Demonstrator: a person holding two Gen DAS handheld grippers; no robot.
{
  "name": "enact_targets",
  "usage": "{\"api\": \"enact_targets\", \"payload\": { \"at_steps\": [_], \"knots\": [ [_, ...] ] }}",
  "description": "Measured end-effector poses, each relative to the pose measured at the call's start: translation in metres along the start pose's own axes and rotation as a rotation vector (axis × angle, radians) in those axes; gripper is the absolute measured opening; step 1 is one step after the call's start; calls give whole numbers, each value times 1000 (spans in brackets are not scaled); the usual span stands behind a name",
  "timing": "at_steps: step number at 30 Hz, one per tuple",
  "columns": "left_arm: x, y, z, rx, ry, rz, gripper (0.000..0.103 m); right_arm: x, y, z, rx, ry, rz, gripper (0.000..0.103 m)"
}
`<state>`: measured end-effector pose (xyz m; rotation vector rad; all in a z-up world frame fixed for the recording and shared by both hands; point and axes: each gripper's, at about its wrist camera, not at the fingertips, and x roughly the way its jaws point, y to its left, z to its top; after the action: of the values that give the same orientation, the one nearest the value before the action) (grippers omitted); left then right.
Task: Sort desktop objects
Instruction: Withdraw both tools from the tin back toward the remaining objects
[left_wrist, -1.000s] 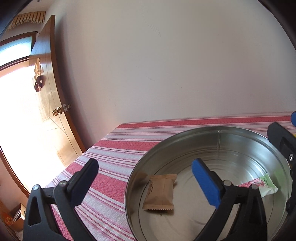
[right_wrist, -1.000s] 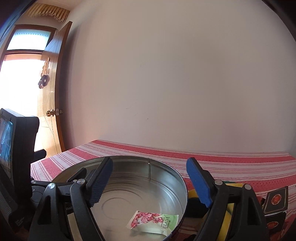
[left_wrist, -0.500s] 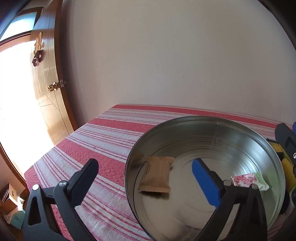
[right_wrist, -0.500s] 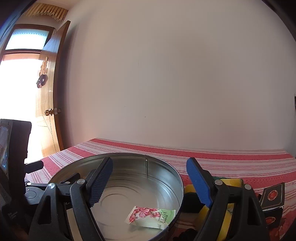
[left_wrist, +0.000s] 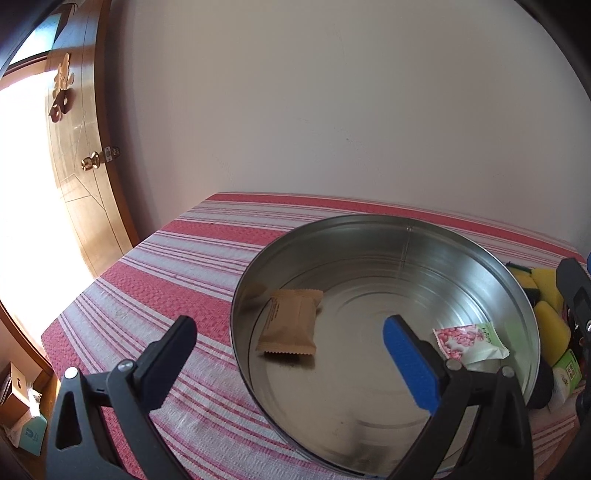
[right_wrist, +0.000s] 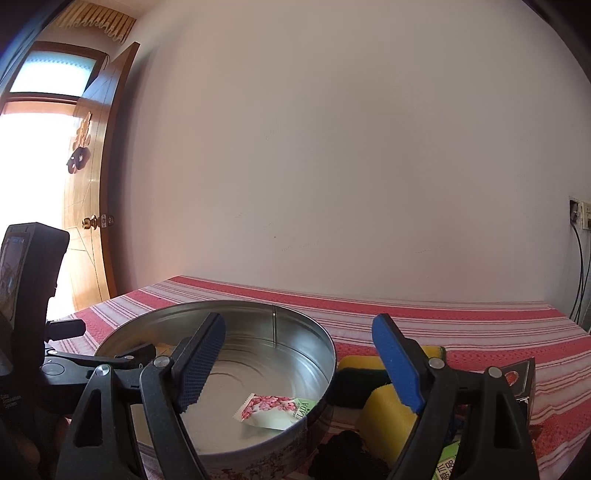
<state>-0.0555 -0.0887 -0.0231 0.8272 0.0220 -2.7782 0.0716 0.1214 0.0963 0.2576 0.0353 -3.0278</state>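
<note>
Plain pale wall (right_wrist: 351, 166), wooden door (left_wrist: 79, 177), striped tablecloth (right_wrist: 461, 328), bright daylight

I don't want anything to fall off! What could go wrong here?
The round tin sits close beside the yellow sponges, so the open right gripper could bump its rim reaching for them. The pink flowered packet lies against the wall near that side and might get knocked.
</note>
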Motion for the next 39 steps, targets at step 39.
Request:
{"api": "enact_targets", "payload": {
  "at_steps": [39],
  "knots": [
    [-50, -87, -21, 204, -44, -147, 102, -73, -91, -29, 74, 84, -244, 83]
  ]
}}
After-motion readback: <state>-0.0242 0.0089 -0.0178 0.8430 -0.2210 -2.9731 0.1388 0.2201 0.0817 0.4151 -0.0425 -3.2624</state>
